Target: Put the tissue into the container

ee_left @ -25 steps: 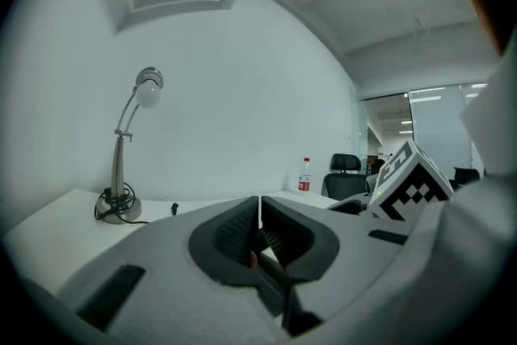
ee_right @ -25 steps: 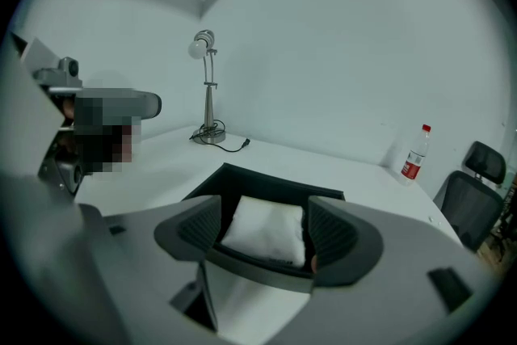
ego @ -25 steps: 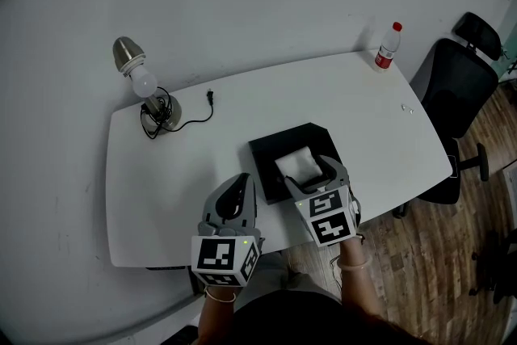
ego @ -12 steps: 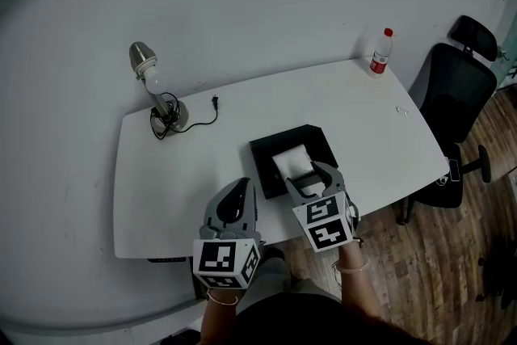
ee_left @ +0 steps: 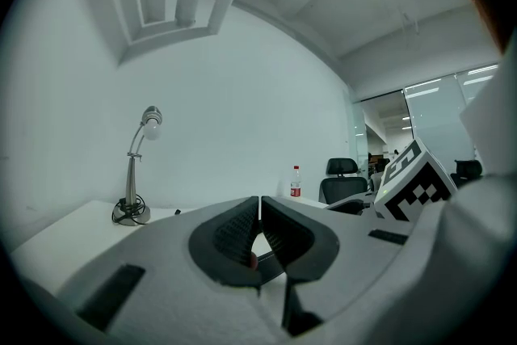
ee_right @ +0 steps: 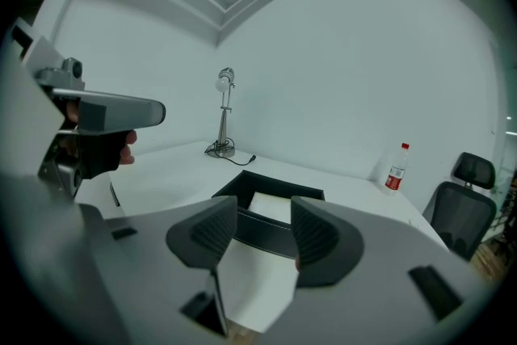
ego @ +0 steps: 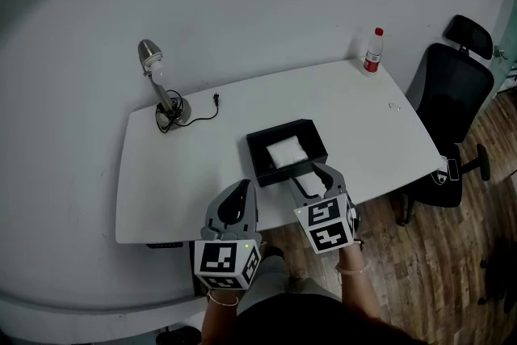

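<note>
A black open container (ego: 260,148) stands on the white table (ego: 186,174), and a white folded tissue (ego: 284,151) lies inside it. My right gripper (ego: 313,176) hovers at the container's near rim, just short of the tissue. Its jaws are closing with nothing between them. In the right gripper view the container (ee_right: 242,183) and the tissue (ee_right: 273,207) lie ahead of the gripper (ee_right: 264,232). My left gripper (ego: 240,187) hangs over the table's front edge, left of the container. It (ee_left: 259,216) is shut and holds nothing.
A desk lamp (ego: 161,89) with its cable stands at the table's back left. A plastic bottle (ego: 372,51) stands at the back right corner. A black office chair (ego: 452,101) is right of the table on the wooden floor.
My right gripper has drawn back from over the tissue to the container's near rim, with its jaws narrower. The tissue stays in the container. The left gripper has hardly moved.
</note>
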### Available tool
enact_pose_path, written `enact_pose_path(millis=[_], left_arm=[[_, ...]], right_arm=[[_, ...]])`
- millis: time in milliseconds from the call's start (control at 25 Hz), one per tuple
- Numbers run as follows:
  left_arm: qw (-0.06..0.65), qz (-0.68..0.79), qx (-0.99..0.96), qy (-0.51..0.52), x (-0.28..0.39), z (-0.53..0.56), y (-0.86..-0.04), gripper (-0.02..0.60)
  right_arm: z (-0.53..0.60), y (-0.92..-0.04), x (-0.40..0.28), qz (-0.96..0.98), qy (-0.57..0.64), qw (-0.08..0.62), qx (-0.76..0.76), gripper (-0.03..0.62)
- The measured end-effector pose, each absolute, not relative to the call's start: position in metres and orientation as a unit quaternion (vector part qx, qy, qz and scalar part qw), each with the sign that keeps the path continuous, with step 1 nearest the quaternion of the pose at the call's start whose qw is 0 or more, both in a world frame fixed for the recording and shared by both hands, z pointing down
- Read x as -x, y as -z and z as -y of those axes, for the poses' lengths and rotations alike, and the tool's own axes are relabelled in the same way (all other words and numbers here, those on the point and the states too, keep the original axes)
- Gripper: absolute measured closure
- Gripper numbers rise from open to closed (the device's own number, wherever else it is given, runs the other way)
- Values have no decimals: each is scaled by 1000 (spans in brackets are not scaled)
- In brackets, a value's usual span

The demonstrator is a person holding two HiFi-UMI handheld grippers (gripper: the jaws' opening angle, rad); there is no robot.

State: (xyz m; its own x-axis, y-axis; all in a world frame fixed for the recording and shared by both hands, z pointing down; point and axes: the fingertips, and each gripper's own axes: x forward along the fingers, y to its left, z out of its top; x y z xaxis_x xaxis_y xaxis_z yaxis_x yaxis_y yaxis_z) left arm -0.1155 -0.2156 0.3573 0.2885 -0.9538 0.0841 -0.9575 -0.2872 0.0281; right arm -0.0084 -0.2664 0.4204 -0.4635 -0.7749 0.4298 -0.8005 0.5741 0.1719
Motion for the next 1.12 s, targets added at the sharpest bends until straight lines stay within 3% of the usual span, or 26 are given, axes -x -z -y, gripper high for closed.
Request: enact_pose_path(millis=[880,1120], left_arm=[[18,619,-785,-18,84,130,-346,552],[15,614,-789,-19,75,125,-345,552]], right_arm=[[180,-393,-14,882,-15,165,-442,472],[171,-385,-23,883,-24,139,-448,541]])
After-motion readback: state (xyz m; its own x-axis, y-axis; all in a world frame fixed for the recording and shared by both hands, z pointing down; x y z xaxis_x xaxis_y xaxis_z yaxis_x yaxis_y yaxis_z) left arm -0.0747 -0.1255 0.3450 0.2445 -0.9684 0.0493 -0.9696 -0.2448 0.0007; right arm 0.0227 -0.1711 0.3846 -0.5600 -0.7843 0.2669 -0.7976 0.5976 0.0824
